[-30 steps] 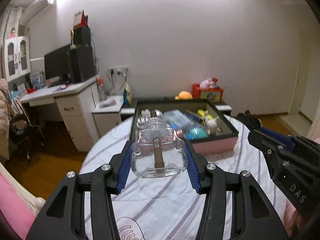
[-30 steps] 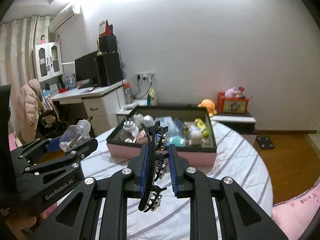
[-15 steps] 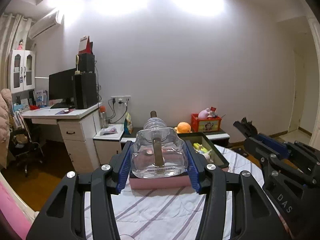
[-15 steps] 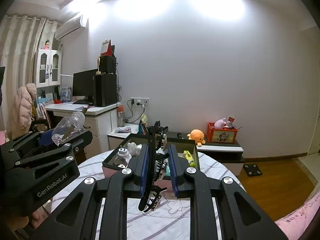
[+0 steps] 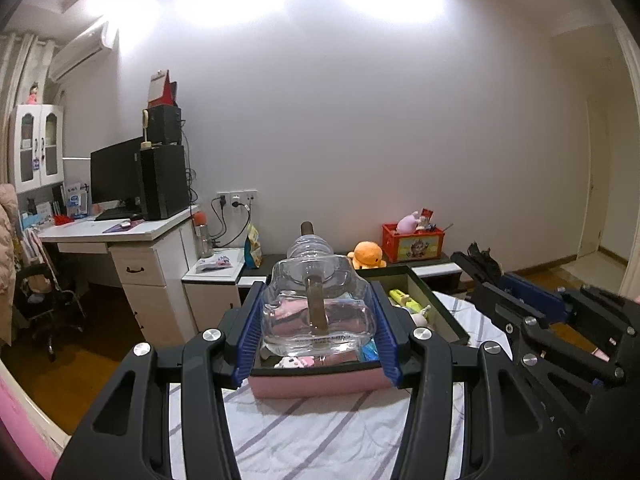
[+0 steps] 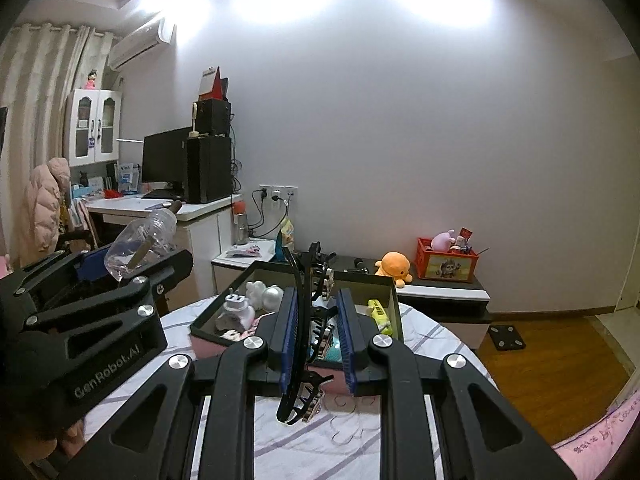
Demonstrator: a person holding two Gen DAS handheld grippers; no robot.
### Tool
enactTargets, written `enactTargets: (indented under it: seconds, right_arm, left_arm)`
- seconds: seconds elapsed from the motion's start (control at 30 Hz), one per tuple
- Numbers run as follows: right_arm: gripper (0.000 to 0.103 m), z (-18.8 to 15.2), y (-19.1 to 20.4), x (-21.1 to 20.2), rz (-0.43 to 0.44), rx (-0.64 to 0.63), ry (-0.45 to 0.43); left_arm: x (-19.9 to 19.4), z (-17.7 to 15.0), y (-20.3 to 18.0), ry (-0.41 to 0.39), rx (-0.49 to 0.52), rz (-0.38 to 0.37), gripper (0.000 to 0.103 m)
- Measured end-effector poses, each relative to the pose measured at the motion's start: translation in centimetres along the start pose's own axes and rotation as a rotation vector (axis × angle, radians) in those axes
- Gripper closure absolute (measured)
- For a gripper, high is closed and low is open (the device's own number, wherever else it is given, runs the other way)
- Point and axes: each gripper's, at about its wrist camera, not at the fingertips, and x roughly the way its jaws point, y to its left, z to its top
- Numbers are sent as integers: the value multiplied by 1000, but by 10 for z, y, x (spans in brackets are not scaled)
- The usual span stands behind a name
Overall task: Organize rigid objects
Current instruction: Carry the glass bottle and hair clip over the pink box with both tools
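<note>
My left gripper (image 5: 318, 294) is shut on a clear glass bottle (image 5: 316, 316) with a brown stick inside, held in the air over the near end of the pink-walled box (image 5: 316, 386). The bottle (image 6: 144, 240) also shows in the right wrist view, lying tilted in the left gripper (image 6: 132, 266). My right gripper (image 6: 317, 294) is shut on a black claw hair clip (image 6: 298, 320), just in front of the box (image 6: 204, 340). In the left wrist view the right gripper (image 5: 478, 262) reaches in from the right, level with the box's side.
The box sits on a round table with a striped cloth (image 6: 340, 440) and holds a white plug adapter (image 6: 236, 304), white balls (image 6: 266, 294) and a yellow marker (image 6: 378, 312). Behind it are a low shelf with an orange plush (image 6: 394, 266) and a red crate (image 6: 446, 266). A desk (image 5: 116, 236) stands at left.
Both grippers have risen and tipped upward, so the box and table now sit lower in both views. The bottle and the hair clip stay gripped as before.
</note>
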Motion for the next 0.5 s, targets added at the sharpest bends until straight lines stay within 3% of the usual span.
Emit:
enactTargets:
  seconds: [0.3, 0.5]
  right_arm:
    - [83, 21, -22, 71, -18, -1, 44]
    - [83, 34, -33, 124, -15, -1, 106]
  left_arm:
    - [88, 27, 1, 45, 48, 23, 52]
    - [163, 43, 4, 146, 87, 3, 52]
